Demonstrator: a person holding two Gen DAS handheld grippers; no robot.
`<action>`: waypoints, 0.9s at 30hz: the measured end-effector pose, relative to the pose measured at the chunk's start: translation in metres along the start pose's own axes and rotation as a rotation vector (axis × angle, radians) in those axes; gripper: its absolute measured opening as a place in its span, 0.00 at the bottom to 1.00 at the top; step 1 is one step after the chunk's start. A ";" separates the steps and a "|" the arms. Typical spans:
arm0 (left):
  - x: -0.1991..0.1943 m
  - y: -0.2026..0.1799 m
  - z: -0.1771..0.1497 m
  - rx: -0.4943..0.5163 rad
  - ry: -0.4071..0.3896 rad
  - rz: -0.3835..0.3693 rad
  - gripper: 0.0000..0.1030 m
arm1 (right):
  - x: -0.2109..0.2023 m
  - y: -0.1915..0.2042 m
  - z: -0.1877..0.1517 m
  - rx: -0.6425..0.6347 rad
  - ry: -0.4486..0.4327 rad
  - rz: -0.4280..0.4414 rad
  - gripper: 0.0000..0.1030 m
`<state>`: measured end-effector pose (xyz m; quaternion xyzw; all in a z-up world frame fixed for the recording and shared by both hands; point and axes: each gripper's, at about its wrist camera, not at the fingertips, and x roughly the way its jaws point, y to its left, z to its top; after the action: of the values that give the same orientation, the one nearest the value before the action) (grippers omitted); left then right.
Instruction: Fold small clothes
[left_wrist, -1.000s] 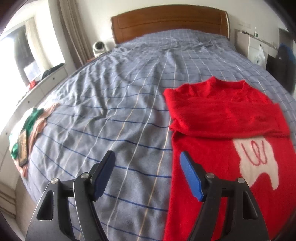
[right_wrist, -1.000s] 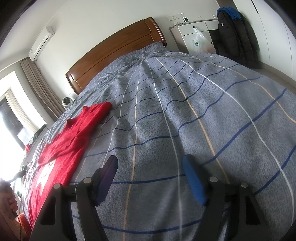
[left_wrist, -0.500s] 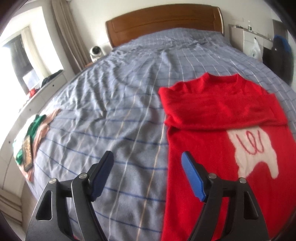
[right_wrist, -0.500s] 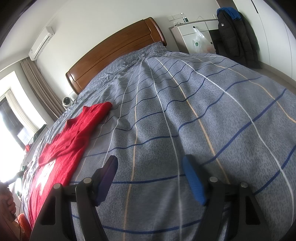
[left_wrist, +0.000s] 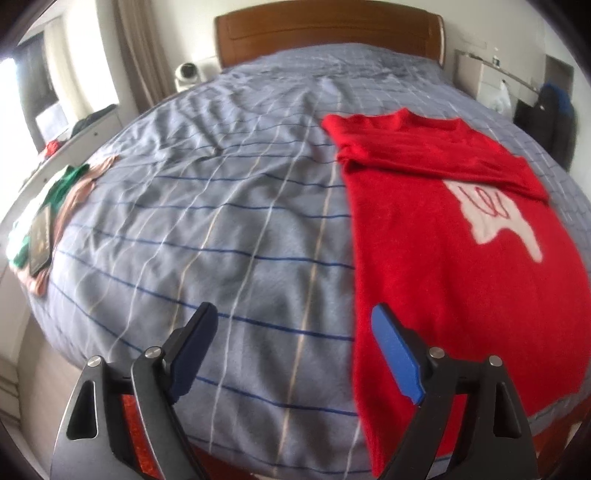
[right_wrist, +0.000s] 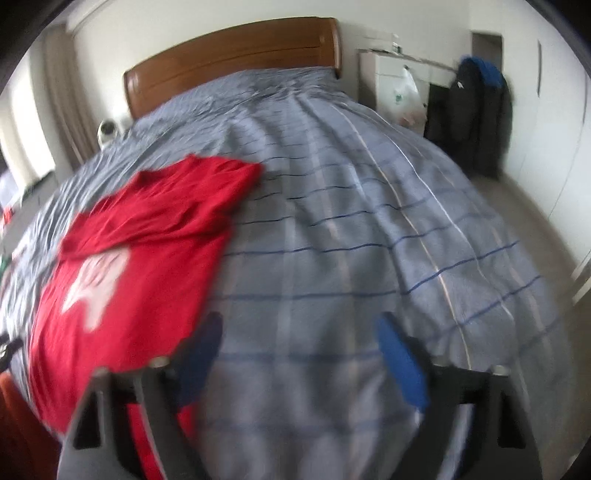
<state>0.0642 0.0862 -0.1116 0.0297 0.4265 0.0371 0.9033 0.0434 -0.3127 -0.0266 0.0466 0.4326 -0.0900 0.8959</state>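
Grey-blue checked bedding (left_wrist: 229, 236) covers a wide bed with a wooden headboard (left_wrist: 325, 33), and on it lies a red sweater (left_wrist: 454, 258) spread flat, both sleeves folded across the chest above a white motif with red looping lines; no writing is legible. Its long axis runs from the near hem to the collar, which points at the headboard. Ahead and right of the left gripper (left_wrist: 295, 354), ahead and left of the blurred right gripper (right_wrist: 303, 358), it lies ungrasped, both with jaws spread and empty.
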 end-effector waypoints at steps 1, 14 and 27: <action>0.003 0.001 0.001 -0.008 0.010 0.002 0.84 | -0.011 0.007 -0.001 -0.014 -0.009 -0.012 0.96; 0.005 0.011 -0.003 -0.044 0.013 0.009 0.84 | -0.044 0.041 -0.008 -0.250 -0.009 -0.341 0.96; 0.010 0.016 -0.004 -0.060 0.024 0.017 0.84 | -0.050 0.045 -0.010 -0.289 -0.007 -0.408 0.96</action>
<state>0.0665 0.1028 -0.1201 0.0056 0.4359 0.0578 0.8981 0.0145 -0.2609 0.0063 -0.1708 0.4382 -0.2065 0.8580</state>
